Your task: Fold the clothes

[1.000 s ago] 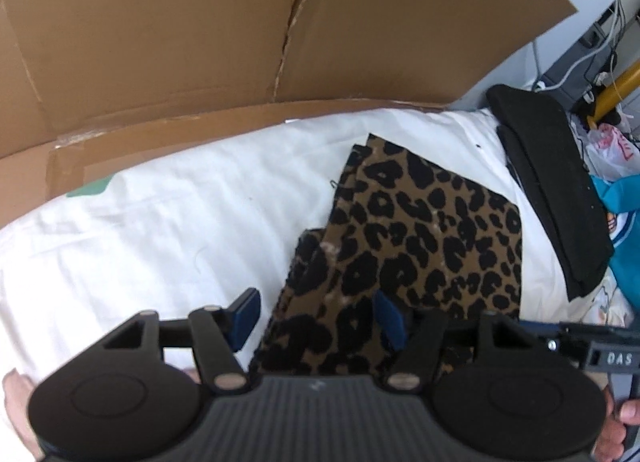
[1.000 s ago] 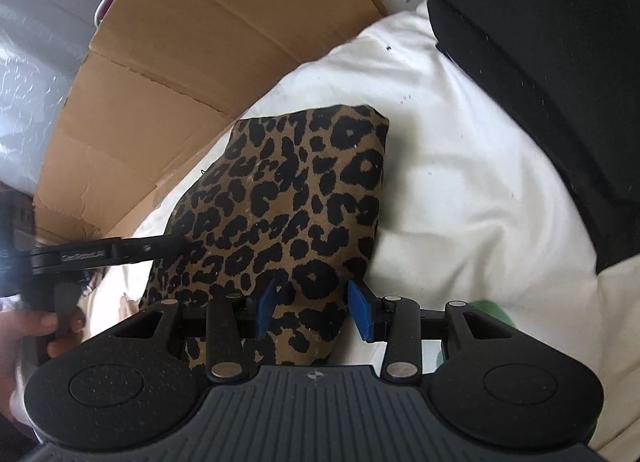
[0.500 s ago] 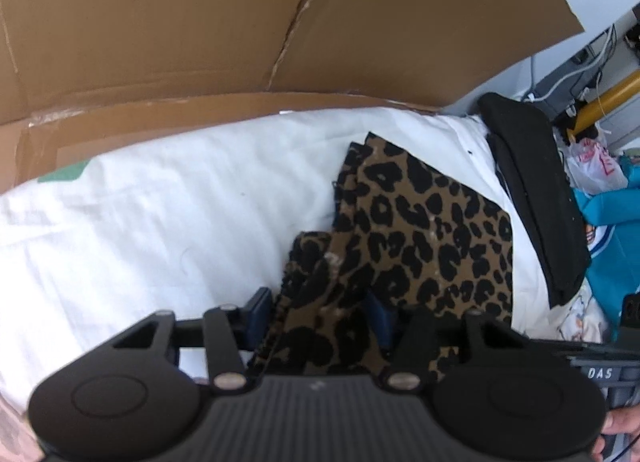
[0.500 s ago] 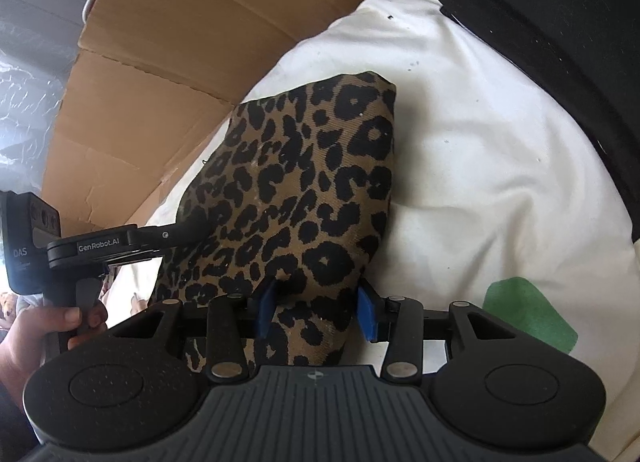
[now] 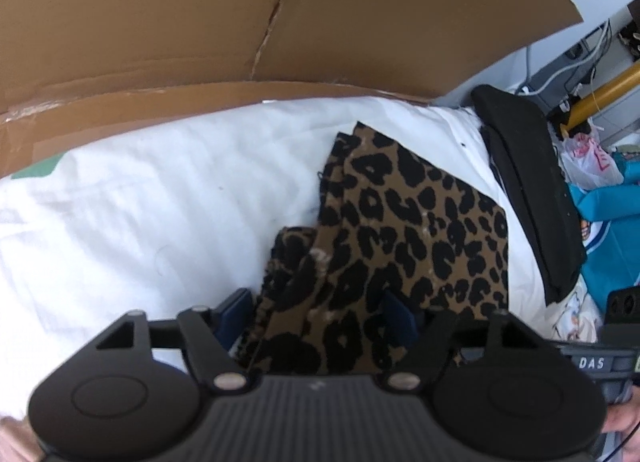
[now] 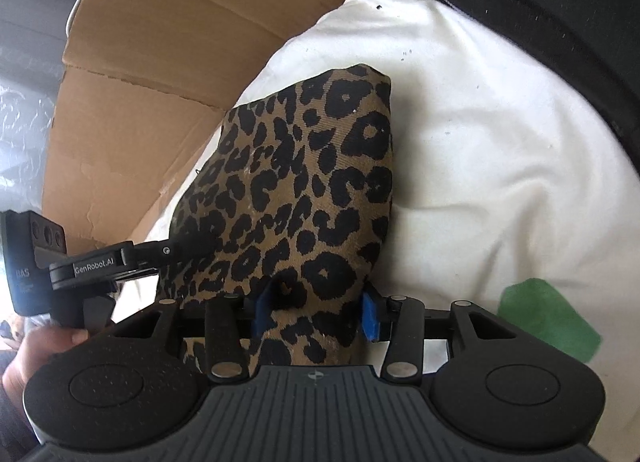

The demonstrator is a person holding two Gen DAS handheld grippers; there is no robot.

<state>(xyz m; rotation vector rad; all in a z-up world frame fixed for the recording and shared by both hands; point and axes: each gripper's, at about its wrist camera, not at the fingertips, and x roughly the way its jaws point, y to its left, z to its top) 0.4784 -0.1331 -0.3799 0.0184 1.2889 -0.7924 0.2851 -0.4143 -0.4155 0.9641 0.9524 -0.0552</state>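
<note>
A folded leopard-print garment [image 5: 420,222] lies on a white sheet [image 5: 140,202]. My left gripper [image 5: 316,314] has its blue pads on either side of the garment's near left corner, with cloth bunched between them. My right gripper [image 6: 316,312] is at the garment's [image 6: 304,182] other near corner, its blue pads also on either side of the cloth. The near edge is raised off the sheet. The left gripper [image 6: 160,254] also shows in the right wrist view, at the cloth's left edge.
A large brown cardboard sheet [image 5: 240,22] stands behind the bed. A folded black garment [image 5: 528,182] lies to the right of the leopard one. Teal clothing [image 5: 612,230] and a plastic bag [image 5: 588,158] sit beyond it. A green patch [image 6: 548,326] marks the sheet.
Both grippers have moved forward onto the garment's near edge, and cloth now sits between each pair of pads. The near edge has lifted off the sheet.
</note>
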